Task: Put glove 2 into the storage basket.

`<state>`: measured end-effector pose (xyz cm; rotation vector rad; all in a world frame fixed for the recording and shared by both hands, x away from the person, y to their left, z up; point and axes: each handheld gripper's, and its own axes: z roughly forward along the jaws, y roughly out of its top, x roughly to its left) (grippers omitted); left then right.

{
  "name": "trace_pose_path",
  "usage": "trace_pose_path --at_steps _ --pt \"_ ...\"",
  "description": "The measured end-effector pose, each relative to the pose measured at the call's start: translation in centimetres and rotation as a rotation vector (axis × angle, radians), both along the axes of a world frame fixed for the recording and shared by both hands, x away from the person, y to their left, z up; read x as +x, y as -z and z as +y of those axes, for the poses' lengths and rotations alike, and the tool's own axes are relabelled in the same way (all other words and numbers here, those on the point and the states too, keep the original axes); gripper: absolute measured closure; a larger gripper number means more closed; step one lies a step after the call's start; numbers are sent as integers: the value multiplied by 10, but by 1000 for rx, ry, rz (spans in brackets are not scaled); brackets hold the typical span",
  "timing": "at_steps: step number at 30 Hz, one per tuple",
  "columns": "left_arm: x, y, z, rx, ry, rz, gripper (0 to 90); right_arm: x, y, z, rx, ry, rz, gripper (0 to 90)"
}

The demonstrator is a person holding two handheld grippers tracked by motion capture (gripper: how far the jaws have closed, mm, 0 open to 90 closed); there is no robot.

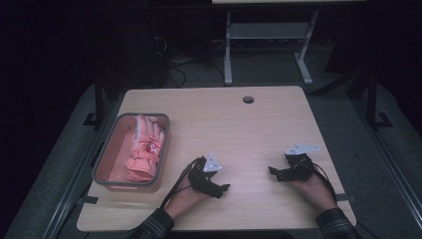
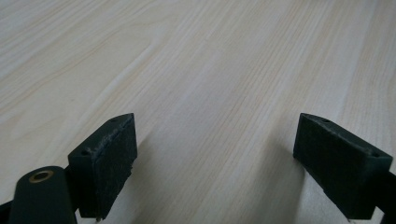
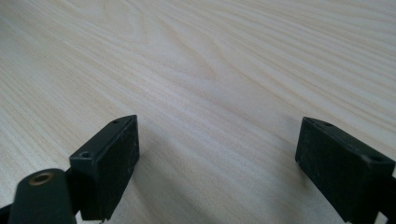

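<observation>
— Resting on the desk (image 1: 259, 124), both of them? What step would you call this?

— I'd say the very start, before any reach. The left gripper (image 1: 222, 188) sits just right of the grey bin (image 1: 163, 149), its jaws spread wide with nothing between them; the left gripper view has bare wood grain between the pads (image 2: 109, 165). The right gripper (image 1: 273, 172) lies well to the right of the bin, also spread wide and holding nothing, its pads (image 3: 112, 163) over plain wood.

— And the thing to be handled?

— The pink cloth (image 1: 144, 149), I judge, since it is the nearest thing to the left gripper. It lies inside the bin, toward the side nearer the grippers, crumpled and bunched, with a pale streak along its far end and a small red-and-white spot in the middle. I cannot tell whether it is one piece or several.

— So the next move?

— Probably the left gripper lifts, crosses over the bin's near wall and comes down on a raised fold. Soft, heaped fabric should pinch easily, though a shallow grab may slip off.
</observation>
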<state>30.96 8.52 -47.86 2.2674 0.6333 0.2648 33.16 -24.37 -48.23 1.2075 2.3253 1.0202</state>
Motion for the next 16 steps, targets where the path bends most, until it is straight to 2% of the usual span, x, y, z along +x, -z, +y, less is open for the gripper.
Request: trace_pose_path --at_steps 16 --pt "0 0 0 -1 13 2 124 0 0 0 0 -2 -1 131"
